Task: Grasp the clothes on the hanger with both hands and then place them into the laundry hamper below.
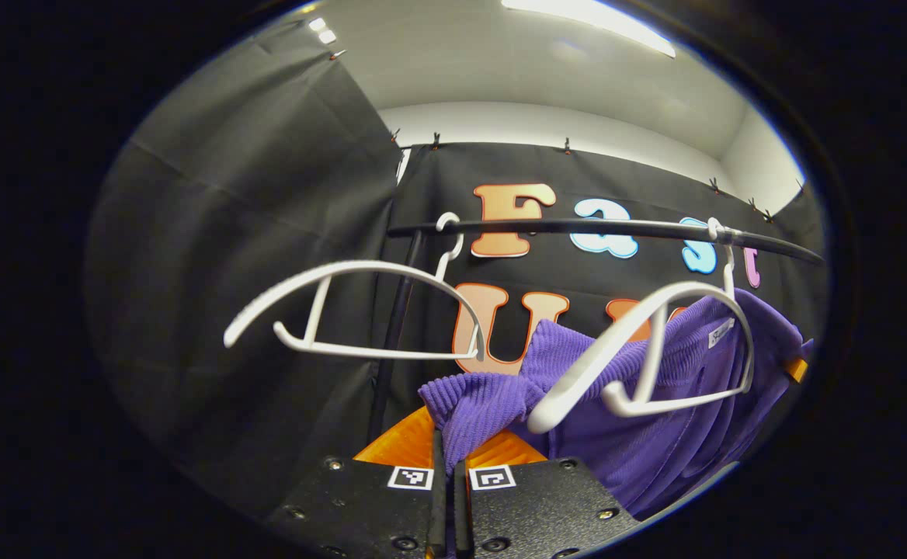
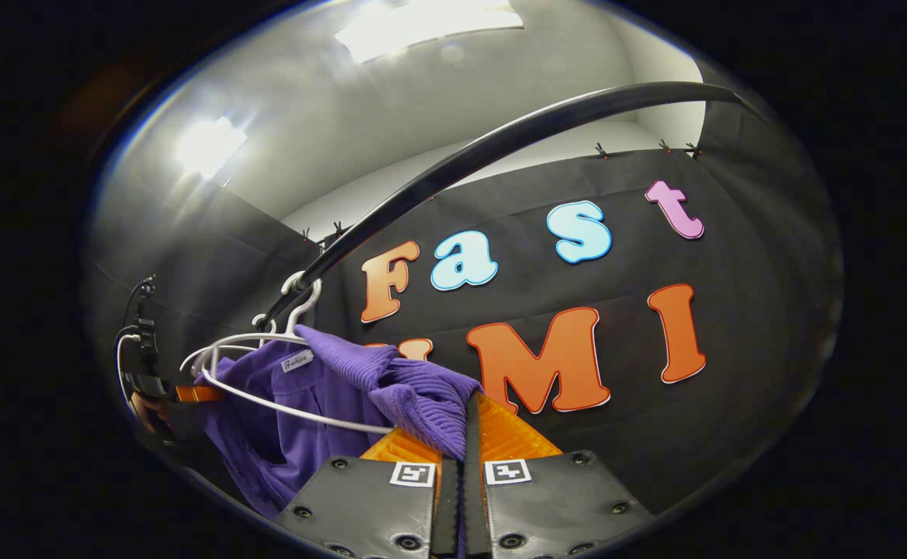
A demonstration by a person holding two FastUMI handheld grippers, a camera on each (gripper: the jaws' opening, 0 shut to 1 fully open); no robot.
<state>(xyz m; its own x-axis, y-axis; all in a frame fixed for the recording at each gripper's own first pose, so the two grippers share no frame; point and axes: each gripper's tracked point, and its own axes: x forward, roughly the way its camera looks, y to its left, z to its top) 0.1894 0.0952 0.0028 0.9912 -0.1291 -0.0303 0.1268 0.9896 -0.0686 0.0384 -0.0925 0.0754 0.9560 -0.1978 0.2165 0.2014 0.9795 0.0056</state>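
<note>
At the bottom of the left gripper view, the left gripper has its two fingers drawn almost together, with a fold of the purple ribbed knit garment pinched between them. From that fold the knit runs up and to the right, where the rest of the garment hangs draped over a white plastic hanger hooked on the black horizontal clothes rail. To the left, a second white plastic hanger, bare, hangs from the same rail near its black upright post.

Low in the right gripper view, the right gripper likewise has its fingers closed to a narrow slit, clamped on a bunched end of the purple garment. The knit stretches from there to the left, up over the white hanger, whose hook sits on the black rail arching overhead. The garment's body hangs below the hanger, with a small white tag visible at the neck. At the far left edge, the other gripper and the hand holding it are beside the garment's far side.
</note>
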